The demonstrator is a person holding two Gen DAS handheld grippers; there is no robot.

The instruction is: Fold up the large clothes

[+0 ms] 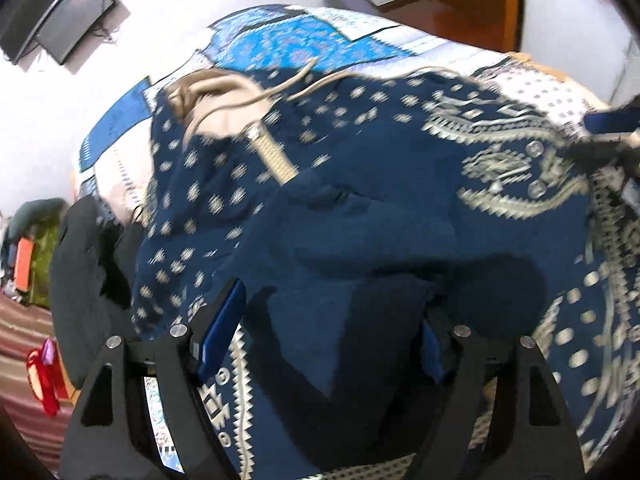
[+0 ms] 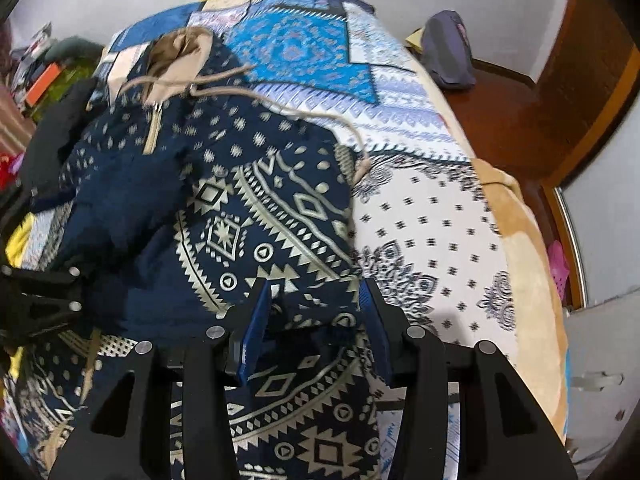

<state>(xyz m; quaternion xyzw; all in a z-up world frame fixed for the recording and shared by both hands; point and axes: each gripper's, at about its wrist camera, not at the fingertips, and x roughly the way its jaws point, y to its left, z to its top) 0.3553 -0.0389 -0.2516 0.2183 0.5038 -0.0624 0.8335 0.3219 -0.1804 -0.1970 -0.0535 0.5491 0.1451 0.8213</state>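
Note:
A navy hoodie (image 1: pixel 380 168) with a cream geometric print lies spread on the bed, its tan-lined hood (image 2: pixel 180 52) and drawstrings at the far end. My left gripper (image 1: pixel 328 320) stands open wide over a turned-back fold of plain navy fabric that lies loose between its fingers. It also shows at the left edge of the right wrist view as the left gripper (image 2: pixel 40 300). My right gripper (image 2: pixel 315 292) is shut on a bunched fold of the hoodie (image 2: pixel 248 208) near its right edge. In the left wrist view the right gripper (image 1: pixel 608 136) shows at the far right.
A blue and white patterned quilt (image 2: pixel 420 220) covers the bed, with a tan blanket edge (image 2: pixel 532 280) on the right. A dark garment (image 1: pixel 80 264) lies at the hoodie's left. A grey bag (image 2: pixel 448 56) sits on the wooden floor beyond. A television (image 1: pixel 76 12) hangs on the wall.

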